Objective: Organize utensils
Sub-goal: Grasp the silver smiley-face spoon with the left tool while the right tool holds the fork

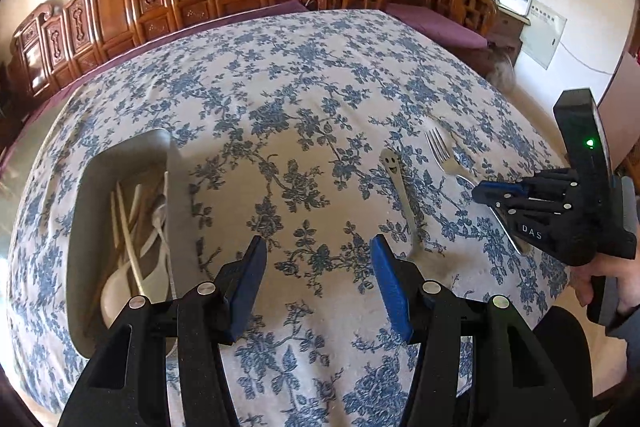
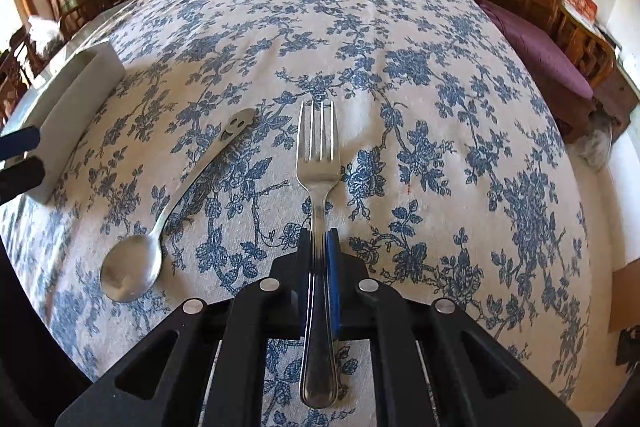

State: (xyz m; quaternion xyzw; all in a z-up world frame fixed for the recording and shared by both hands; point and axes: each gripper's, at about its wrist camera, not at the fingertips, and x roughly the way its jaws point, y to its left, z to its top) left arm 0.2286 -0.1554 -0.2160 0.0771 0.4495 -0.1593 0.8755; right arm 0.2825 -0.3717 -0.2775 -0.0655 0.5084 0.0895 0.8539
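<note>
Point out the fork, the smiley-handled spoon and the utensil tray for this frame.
fork (image 2: pixel 318 155), right wrist view, on the base of the tines.
smiley-handled spoon (image 2: pixel 130 273), right wrist view, on the bowl.
utensil tray (image 1: pixel 178 203), left wrist view, on the right-hand wall.

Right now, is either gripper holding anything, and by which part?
The right gripper grips the silver metal fork by its handle, below the neck. The left gripper holds nothing.
</note>
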